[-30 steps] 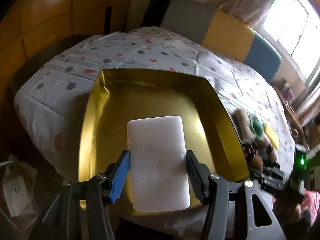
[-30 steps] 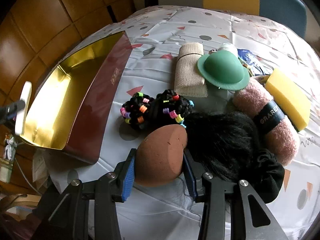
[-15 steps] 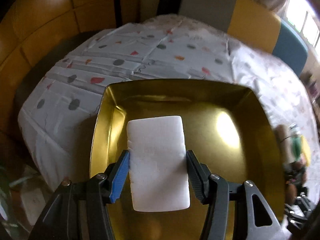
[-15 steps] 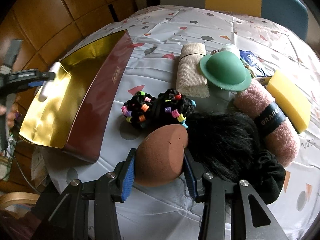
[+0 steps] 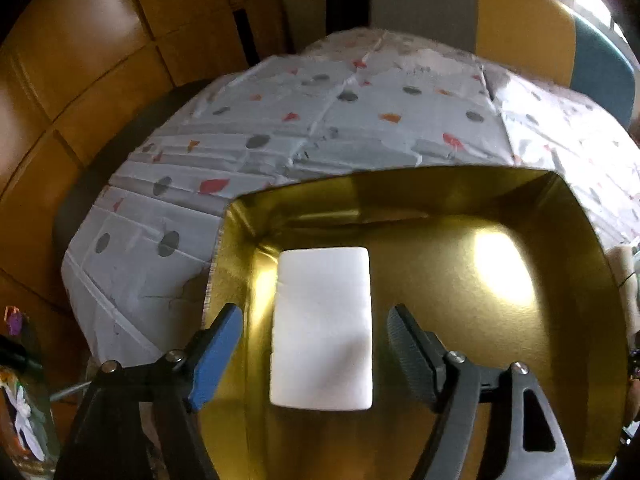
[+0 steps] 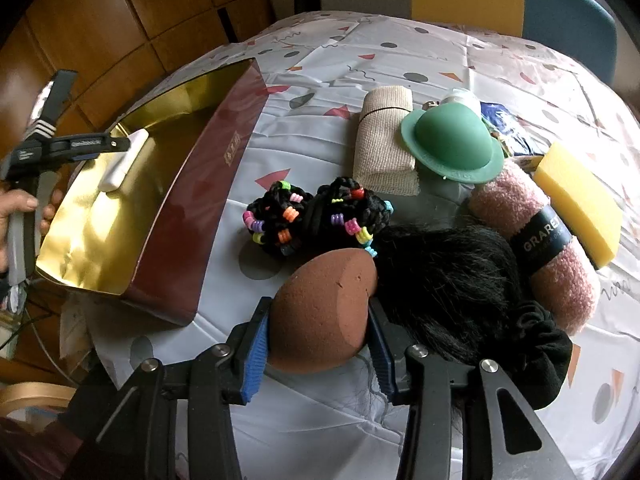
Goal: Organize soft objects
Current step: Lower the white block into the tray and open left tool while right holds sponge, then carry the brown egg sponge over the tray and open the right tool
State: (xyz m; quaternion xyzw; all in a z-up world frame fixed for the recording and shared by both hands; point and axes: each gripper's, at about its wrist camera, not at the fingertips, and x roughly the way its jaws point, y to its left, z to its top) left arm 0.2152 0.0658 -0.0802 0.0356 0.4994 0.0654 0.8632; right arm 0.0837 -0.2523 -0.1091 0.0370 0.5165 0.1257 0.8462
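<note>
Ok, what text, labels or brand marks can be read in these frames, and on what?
"GRARE", cut off by the sponge beside it: black band around the pink yarn.
Gold mark on the red box side: too small to read.
White lettering on the left gripper: too blurred to read.
Raised lettering on the green hat brim: unreadable.
Left wrist view: no text.

The box [image 6: 208, 216] sits at the table's [image 6: 360, 432] left edge; the pad [image 5: 322, 328] lies in it, at its far left corner; right of the box lie the bead bundle [image 6: 316, 216] and, nearer, the sponge [image 6: 324, 308]; behind them the bandage roll [image 6: 384, 144], the dome [image 6: 452, 140] to its right; the yarn [image 6: 532, 240] and foam block [image 6: 576, 204] farthest right.
</note>
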